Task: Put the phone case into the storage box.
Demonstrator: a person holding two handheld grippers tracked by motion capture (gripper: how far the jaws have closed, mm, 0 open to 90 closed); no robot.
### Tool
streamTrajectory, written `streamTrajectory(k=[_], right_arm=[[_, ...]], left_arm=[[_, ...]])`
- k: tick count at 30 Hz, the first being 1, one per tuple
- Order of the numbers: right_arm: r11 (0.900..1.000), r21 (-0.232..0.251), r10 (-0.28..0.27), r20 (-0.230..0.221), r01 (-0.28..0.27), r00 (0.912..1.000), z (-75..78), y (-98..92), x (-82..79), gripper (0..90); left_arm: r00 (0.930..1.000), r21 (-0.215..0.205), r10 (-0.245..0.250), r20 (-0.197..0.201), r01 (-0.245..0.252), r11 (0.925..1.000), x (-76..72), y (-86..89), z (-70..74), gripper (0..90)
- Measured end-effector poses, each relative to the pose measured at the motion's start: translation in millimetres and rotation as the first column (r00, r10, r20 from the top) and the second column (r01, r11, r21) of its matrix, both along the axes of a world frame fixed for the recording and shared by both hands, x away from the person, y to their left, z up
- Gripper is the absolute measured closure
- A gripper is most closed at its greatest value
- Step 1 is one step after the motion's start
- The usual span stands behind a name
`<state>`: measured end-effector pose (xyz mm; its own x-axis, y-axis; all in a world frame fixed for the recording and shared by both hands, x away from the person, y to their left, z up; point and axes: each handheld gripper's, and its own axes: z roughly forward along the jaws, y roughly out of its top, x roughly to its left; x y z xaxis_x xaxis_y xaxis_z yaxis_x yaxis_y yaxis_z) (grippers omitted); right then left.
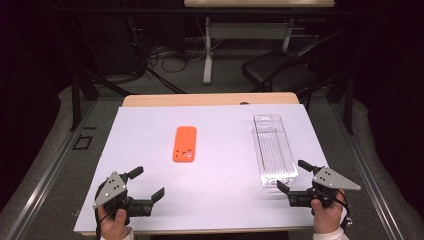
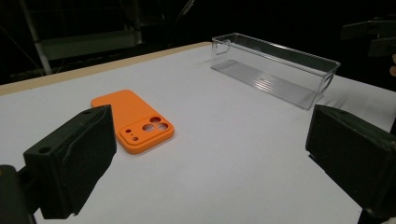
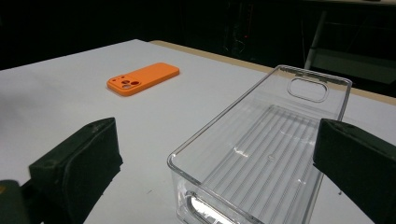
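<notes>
Lying flat on the white surface (image 1: 220, 200), camera cutouts toward the person, an orange phone case (image 1: 184, 144) is seen left of centre. A clear plastic bin (image 1: 274, 149) is placed well apart to its right. The left hand-held gripper (image 1: 148, 184) is held spread and empty near the front edge; the right hand-held gripper (image 1: 293, 176) is likewise spread, just beside the bin's near end.

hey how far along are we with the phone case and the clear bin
Nothing looks done yet. The orange phone case lies flat on the white table, apart from the clear bin, which is empty. The left gripper and right gripper hover open near the table's front edge, holding nothing. Everything is left.
</notes>
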<state>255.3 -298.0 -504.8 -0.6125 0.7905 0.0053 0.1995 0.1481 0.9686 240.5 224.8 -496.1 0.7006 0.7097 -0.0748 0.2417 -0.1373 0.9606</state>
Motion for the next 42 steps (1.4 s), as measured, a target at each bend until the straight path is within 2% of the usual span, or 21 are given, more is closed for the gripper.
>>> streamTrajectory(k=[4,7,12,16,21,28,34,38,42], right_arm=[[1.000,-0.014,-0.009,-0.006,0.009,0.9999,0.4,-1.7,-2.6,0.3],[1.000,-0.017,-0.018,0.008,0.018,0.9998,1.4,-3.0,-3.5,0.3],[1.000,0.003,-0.024,0.004,0.024,0.9997,1.7,-3.5,-2.1,0.3],[1.000,-0.001,-0.025,0.005,0.025,0.9997,1.6,-2.7,-0.4,0.3],[1.000,-0.006,-0.010,0.007,0.010,0.9999,2.7,-0.5,1.6,0.3],[1.000,-0.027,0.004,0.014,-0.003,0.9999,3.2,2.8,-0.4,0.3],[1.000,-0.022,0.002,0.018,-0.002,0.9998,4.5,1.0,-3.2,0.3],[1.000,-0.014,-0.008,0.028,0.008,0.9996,5.8,0.6,-4.2,0.3],[1.000,-0.018,-0.005,0.028,0.006,0.9996,5.8,1.8,-3.5,0.3]], left_arm=[[1.0000,-0.007,-0.008,-0.003,0.008,0.9999,1.2,0.1,0.2,2.0],[0.9999,-0.019,-0.008,-0.012,0.008,0.9998,2.3,-0.2,-0.2,2.0],[0.9996,-0.004,-0.003,-0.027,0.002,1.0000,2.0,-1.3,-0.4,2.0],[0.9991,-0.019,0.004,-0.042,-0.005,0.9998,2.3,-1.1,0.0,2.0],[0.9963,-0.002,0.018,-0.084,-0.018,0.9998,3.8,-2.4,-2.6,1.9],[0.9893,-0.020,0.048,-0.138,-0.051,0.9985,6.6,-6.7,-0.9,0.4],[0.9853,0.024,0.073,-0.155,-0.070,0.9973,14.4,-18.2,8.8,0.4],[0.9804,0.041,0.070,-0.184,-0.064,0.9971,23.3,-26.9,15.2,0.5],[0.9748,0.092,0.090,-0.204,-0.073,0.9931,33.9,-34.8,21.1,0.6]])
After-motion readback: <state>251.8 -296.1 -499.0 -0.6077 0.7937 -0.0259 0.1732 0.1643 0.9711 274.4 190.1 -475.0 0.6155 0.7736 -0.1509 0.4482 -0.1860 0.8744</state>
